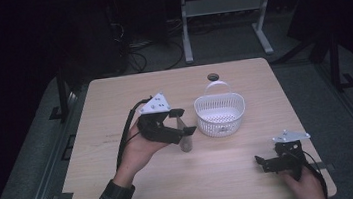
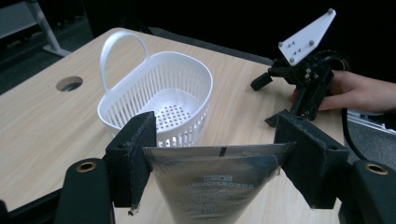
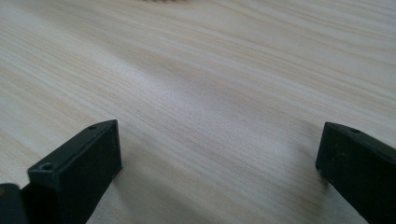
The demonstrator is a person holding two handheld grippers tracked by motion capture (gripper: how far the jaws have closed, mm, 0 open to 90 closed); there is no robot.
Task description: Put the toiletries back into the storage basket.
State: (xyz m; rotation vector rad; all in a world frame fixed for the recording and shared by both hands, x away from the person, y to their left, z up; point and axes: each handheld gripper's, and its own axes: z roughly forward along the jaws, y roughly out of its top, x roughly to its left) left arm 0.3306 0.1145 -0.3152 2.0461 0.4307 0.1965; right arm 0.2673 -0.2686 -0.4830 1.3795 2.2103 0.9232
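**Now a shiny tube sits between two black jaws**

Right now the silver tube (image 2: 212, 182) stands on the wooden table (image 1: 114, 101), just beside the white basket (image 1: 220, 114). It is smooth and shiny, with a flat crimped top edge and tiny words too small to read. Its bottom is cut off in the left gripper view. The left gripper (image 2: 215, 149) pinches that flat edge from both sides. The plastic basket is full of little holes. The right gripper (image 3: 219, 154) rests low on the table, jaws wide apart, holding nothing.
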